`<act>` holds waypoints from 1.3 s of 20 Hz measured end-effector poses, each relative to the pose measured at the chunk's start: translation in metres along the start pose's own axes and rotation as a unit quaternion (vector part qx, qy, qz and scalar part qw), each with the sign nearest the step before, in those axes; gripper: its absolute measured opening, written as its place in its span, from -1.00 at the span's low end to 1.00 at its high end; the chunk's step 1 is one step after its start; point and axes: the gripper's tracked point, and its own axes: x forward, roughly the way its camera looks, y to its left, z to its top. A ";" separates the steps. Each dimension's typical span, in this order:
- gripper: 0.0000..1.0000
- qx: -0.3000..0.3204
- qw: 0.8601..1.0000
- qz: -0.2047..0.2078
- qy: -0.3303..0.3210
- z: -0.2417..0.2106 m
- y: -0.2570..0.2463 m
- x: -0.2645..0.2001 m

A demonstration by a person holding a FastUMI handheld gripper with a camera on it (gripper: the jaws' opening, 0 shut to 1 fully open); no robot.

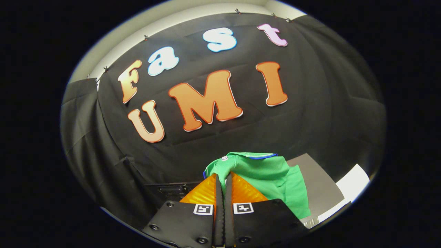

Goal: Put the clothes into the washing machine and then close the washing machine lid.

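No brand name or readable label shows on the garment or the tool; the only printed marks are 2 small square black-and-white coded tags (223, 208), one on the base of each finger, and they carry patterns, not words. To the far left hangs the dark cloth wall (103, 144) of the booth, folded and creased, with a pale strip of plain wall above it. Low down, left of the fingers, a dark boxy object (172, 190) sits against the cloth; what it is cannot be told. In the middle, the gripper (223, 179) has its 2 fingers pressed together on a fold of the green shirt (272, 179), pinching the fabric between them near the tips. The shirt is bright green, with a thin blue trim along its upper edge and a small pale button near the collar, just above the fingertips. It bunches over the tips and drapes down to the right of the right finger. Further right, behind the hanging cloth, lies a flat grey surface (317, 182), and beyond it a white panel (353, 182).
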 end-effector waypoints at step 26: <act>-0.84 -0.115 0.966 0.232 -0.022 -0.051 0.289 0.013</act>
